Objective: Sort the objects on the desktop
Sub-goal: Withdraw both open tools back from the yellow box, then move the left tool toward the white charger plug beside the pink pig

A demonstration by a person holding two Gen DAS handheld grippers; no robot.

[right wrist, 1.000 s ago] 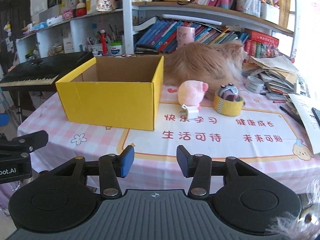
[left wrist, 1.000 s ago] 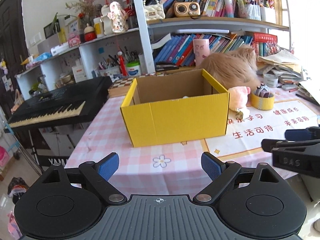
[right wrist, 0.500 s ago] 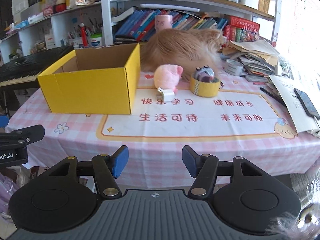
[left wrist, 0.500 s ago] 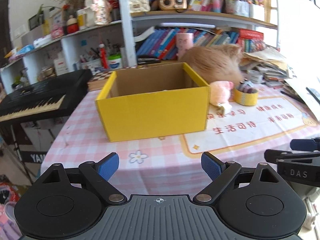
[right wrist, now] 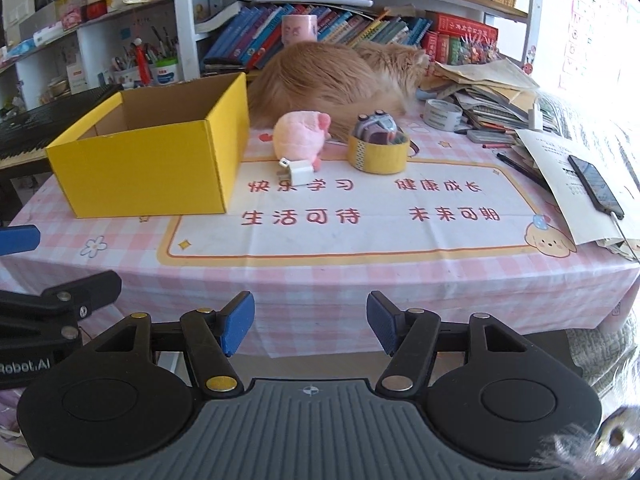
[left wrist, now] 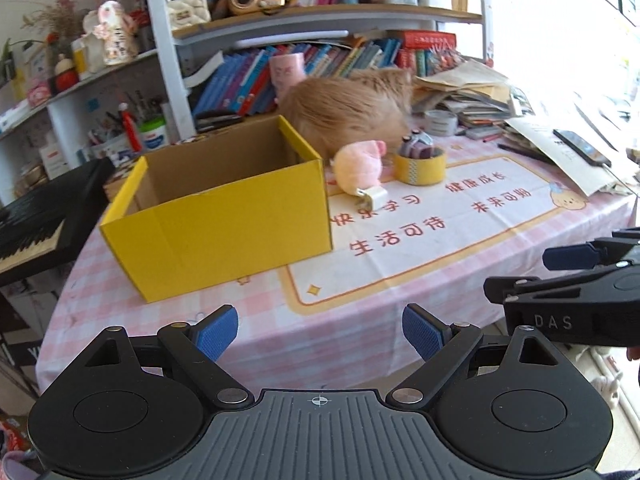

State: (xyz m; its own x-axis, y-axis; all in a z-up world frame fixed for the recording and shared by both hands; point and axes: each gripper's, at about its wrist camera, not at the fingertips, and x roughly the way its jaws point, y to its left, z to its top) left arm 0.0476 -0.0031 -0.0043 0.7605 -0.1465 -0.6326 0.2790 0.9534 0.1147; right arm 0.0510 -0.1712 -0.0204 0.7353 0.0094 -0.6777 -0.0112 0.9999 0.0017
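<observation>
Yellow box [right wrist: 148,168] sits open-topped on the left part of the table [right wrist: 360,280]; interior brown, and neither view shows its floor. Just right of the box: pink plush toy [right wrist: 302,136], with a small white charger plug [right wrist: 298,170] touching its near side; right of that, a yellow tape roll [right wrist: 378,152] with a small grey-purple object [right wrist: 378,126] resting in its core. A fluffy orange cat [right wrist: 332,80] lies behind the toy and roll, against the bookshelf [right wrist: 320,28].

Right wrist view only: phone [right wrist: 594,186] in full on papers at far right, white tape roll [right wrist: 442,114] clear of the cat. Left wrist view only: box seen corner-on, keyboard [left wrist: 44,216] at far left with its keys visible.

Left gripper [left wrist: 320,332]: fingers wide apart, nothing between them; held short of the table's near edge. Right gripper [right wrist: 310,322]: jaws opening, moderate gap, nothing between them; also short of the table. Each gripper shows at the other view's edge.
</observation>
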